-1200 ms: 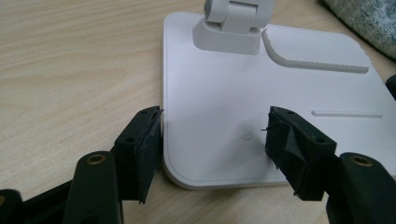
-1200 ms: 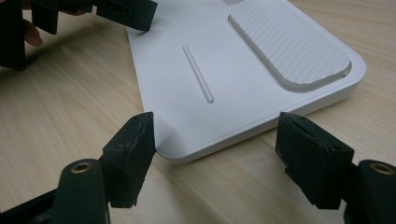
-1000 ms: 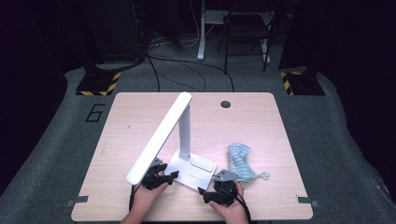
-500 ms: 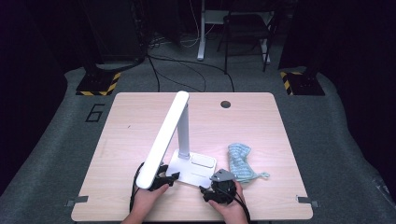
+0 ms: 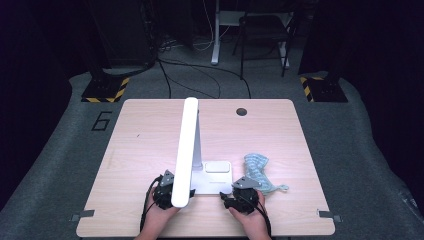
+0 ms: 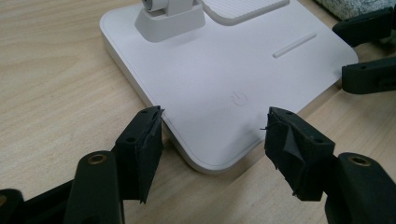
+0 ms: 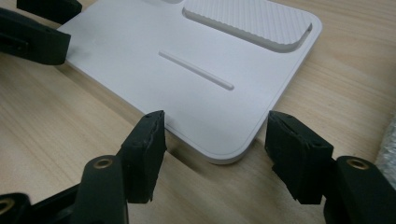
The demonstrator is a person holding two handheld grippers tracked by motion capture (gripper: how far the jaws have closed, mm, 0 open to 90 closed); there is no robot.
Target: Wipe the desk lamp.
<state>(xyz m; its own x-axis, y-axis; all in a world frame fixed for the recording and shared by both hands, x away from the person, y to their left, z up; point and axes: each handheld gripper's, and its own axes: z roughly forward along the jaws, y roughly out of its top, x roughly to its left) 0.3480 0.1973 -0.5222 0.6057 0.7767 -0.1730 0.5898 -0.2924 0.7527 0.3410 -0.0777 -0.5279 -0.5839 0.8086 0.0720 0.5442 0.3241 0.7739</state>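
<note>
The left gripper (image 6: 212, 135) stands with its jaws spread wide, a near corner of the white desk lamp base (image 6: 224, 70) lying between the pads, which have just been closing a little; neither pad presses on it. The power symbol (image 6: 239, 98) is printed on the base just beyond that corner. The right gripper (image 7: 215, 137) is likewise parted, its jaws just narrowing slightly, framing the other near corner of the base; the pads seem to stand clear of the edge, though the contact line is hard to read. A thin raised bar (image 7: 195, 70) and a ribbed recess (image 7: 247, 21) mark the base's top.

From the high view, both grippers sit at the near edge of the wooden table (image 5: 150, 130), the left one (image 5: 165, 192) under the lamp's long white head (image 5: 185, 150). A light blue cloth (image 5: 260, 175) lies just beside the right gripper (image 5: 242, 197).
</note>
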